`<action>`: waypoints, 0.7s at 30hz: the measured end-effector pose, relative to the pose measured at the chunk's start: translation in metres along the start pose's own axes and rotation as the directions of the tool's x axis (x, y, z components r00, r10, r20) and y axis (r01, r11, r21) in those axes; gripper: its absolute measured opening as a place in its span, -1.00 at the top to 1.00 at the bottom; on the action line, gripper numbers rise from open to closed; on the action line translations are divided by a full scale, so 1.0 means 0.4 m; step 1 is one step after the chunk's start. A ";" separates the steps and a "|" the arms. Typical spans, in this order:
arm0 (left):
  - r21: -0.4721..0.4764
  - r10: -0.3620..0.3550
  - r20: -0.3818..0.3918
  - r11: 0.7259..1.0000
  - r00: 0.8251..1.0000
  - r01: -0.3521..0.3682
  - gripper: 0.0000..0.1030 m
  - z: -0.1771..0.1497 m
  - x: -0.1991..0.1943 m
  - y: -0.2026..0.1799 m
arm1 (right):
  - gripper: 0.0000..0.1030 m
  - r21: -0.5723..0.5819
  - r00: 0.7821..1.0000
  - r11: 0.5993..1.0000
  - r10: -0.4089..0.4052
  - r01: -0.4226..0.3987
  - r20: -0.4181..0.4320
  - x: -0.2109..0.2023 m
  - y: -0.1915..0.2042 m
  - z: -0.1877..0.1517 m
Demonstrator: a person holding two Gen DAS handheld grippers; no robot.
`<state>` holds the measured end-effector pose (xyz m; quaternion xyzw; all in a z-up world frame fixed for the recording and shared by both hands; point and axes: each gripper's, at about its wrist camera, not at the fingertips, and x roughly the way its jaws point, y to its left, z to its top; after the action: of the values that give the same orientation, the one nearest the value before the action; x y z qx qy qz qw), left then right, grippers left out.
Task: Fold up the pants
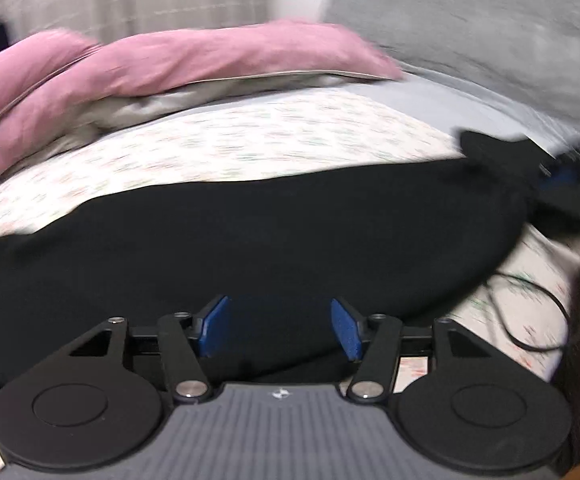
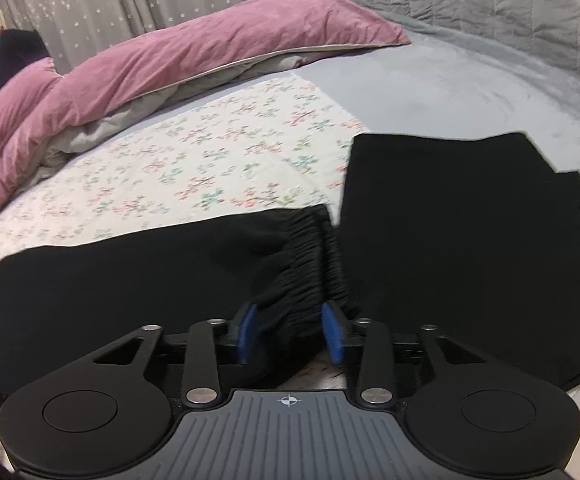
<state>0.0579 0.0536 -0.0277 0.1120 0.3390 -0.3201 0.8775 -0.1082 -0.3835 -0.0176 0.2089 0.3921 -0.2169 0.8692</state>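
The left hand-held gripper (image 1: pixel 279 328) is open with nothing in it, just above the black pants (image 1: pixel 249 236). The right hand-held gripper (image 2: pixel 290 336) is open too, with the stretchy waistband (image 2: pixel 314 256) between its blue pads (image 2: pixel 332 338). The pants lie flat along the near edge of the bed (image 2: pixel 209 160), beside a folded black cloth (image 2: pixel 470 240), so I think each hand should pinch both layers tight before lifting.

Your left tongs (image 1: pixel 279 326) stand wide with nothing between the blue pads, while your right tongs (image 2: pixel 290 334) gape narrower, both angled downward.
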 end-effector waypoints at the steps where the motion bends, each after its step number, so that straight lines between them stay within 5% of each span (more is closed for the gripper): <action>1: -0.047 0.032 -0.005 0.998 0.999 -0.032 -0.51 0.000 -0.007 0.033 | 0.06 0.011 1.000 1.000 0.018 -0.017 -0.006 0.000 0.006 -0.004; 5: -0.272 0.115 -0.054 0.954 0.992 -0.126 -0.51 -0.024 -0.029 0.203 | 0.04 0.052 0.995 0.994 0.094 -0.092 -0.021 0.001 0.026 -0.021; 10: -0.508 0.108 -0.072 0.851 0.992 -0.129 -0.47 -0.075 -0.052 0.360 | 0.03 0.156 0.956 0.948 0.289 -0.279 -0.044 0.022 0.062 -0.048; 15: -0.651 0.112 -0.077 0.747 0.991 -0.136 -0.33 -0.118 -0.062 0.446 | 0.01 0.162 0.885 0.889 0.448 -0.428 -0.125 0.060 0.176 -0.091; 21: -0.747 0.102 -0.065 0.655 0.993 -0.116 0.03 -0.149 -0.090 0.503 | 0.04 0.217 0.764 0.795 0.605 -0.566 -0.225 0.118 0.331 -0.158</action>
<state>0.1345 0.2507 -0.0522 -0.2357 0.4409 -0.0982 0.8605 -0.0457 -0.2516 -0.0669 0.4084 0.4113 0.0716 0.8117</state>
